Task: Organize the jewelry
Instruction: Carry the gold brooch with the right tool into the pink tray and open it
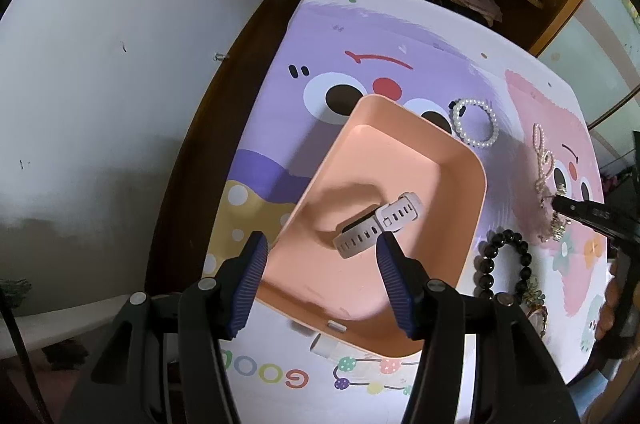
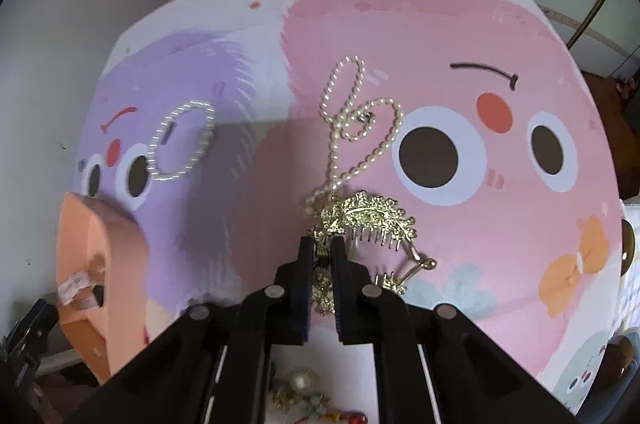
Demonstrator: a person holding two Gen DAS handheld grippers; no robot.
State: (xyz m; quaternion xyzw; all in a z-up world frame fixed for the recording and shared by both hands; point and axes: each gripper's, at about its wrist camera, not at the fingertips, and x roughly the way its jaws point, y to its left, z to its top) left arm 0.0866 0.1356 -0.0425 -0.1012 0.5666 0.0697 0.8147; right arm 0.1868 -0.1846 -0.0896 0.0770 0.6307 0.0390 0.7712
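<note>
Gold metal fills the closed jaws of the right gripper (image 2: 322,248): they pinch a gold hair comb (image 2: 368,220) lying on the cartoon-print table (image 2: 500,232), its near end hidden behind the fingers. Just beyond, a tangled pearl necklace (image 2: 352,120) touches the comb. Left gripper (image 1: 322,244) hangs open and empty over the peach tray (image 1: 452,160), where a pale watch (image 1: 376,220) lies. Between tray and the table's far edge lies a pearl bracelet (image 1: 476,122); black beads (image 1: 504,264) lie nearer, partly cut off.

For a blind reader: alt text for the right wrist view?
The right gripper is shut on a gold hair comb lying on a pink cartoon table mat. A pearl necklace lies just beyond; a peach tray sits left.
</note>
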